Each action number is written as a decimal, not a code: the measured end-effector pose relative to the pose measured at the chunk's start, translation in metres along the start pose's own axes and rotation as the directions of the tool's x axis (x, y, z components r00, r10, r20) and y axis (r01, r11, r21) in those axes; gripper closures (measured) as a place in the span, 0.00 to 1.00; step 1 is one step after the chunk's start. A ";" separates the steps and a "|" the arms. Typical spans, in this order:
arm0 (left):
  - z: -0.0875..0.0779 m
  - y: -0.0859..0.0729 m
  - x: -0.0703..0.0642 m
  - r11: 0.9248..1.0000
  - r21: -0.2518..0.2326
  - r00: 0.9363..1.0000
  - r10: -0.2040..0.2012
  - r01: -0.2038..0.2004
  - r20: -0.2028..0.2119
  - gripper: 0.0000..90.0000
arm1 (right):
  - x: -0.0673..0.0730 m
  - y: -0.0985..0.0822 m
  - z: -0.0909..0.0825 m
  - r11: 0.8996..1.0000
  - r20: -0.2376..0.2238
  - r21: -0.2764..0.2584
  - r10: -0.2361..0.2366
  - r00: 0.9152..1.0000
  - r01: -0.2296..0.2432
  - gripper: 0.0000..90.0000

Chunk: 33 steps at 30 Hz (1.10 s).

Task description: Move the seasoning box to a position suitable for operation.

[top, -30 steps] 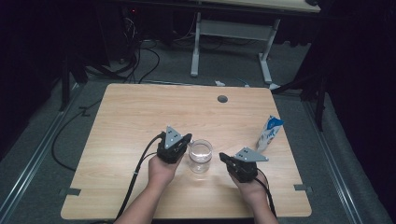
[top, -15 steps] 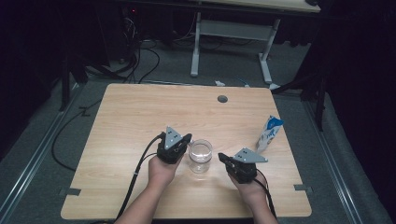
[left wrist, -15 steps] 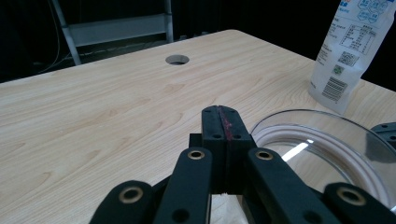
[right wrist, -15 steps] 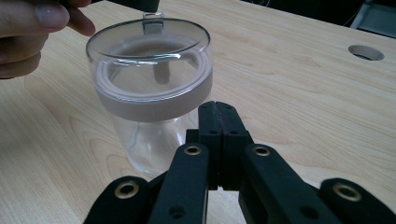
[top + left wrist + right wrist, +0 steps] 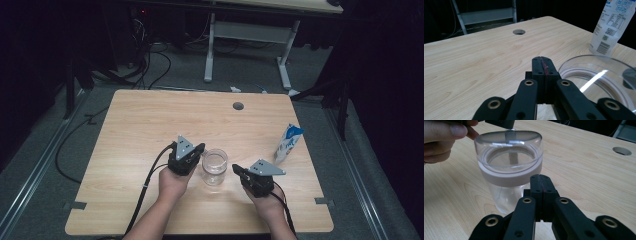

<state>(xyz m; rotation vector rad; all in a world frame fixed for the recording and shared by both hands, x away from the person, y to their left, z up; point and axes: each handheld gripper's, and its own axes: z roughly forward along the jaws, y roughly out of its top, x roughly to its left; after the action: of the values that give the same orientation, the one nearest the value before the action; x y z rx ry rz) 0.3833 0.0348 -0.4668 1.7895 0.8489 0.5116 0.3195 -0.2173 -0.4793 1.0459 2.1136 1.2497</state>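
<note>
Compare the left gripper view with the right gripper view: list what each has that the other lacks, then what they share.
Left gripper view alone: the milk carton standing behind the jar, and the left gripper with jaws shut. Right gripper view alone: the jar's pale band, a person's fingers beside the jar, and the right gripper with jaws shut. Shared: the clear jar, the wooden table and its round hole.

High view overhead; gripper views low, close; all share jar (image 5: pixel 214 166).

one glass jar (image 5: pixel 214 167), one milk carton (image 5: pixel 288 143), two grippers, one table (image 5: pixel 140 130)
</note>
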 end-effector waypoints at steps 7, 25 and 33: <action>0.000 0.000 0.001 1.000 0.001 1.000 -0.007 0.007 0.001 1.00 | 0.005 0.004 -0.002 1.000 -0.006 -0.024 -0.013 1.000 0.013 1.00; -0.013 -0.002 0.002 0.999 -0.015 0.999 -0.050 0.050 0.021 1.00 | 0.014 0.009 0.003 0.999 -0.028 -0.035 -0.037 0.999 0.036 1.00; -0.036 -0.025 -0.013 1.000 0.015 1.000 -0.011 0.010 0.029 1.00 | 0.013 0.012 0.001 0.998 -0.035 -0.055 -0.032 0.999 0.030 1.00</action>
<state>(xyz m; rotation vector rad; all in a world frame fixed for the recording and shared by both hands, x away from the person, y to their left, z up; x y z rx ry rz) 0.3422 0.0534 -0.4763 1.8014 0.8438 0.4724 0.3165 -0.2025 -0.4689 0.9703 2.1016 1.3127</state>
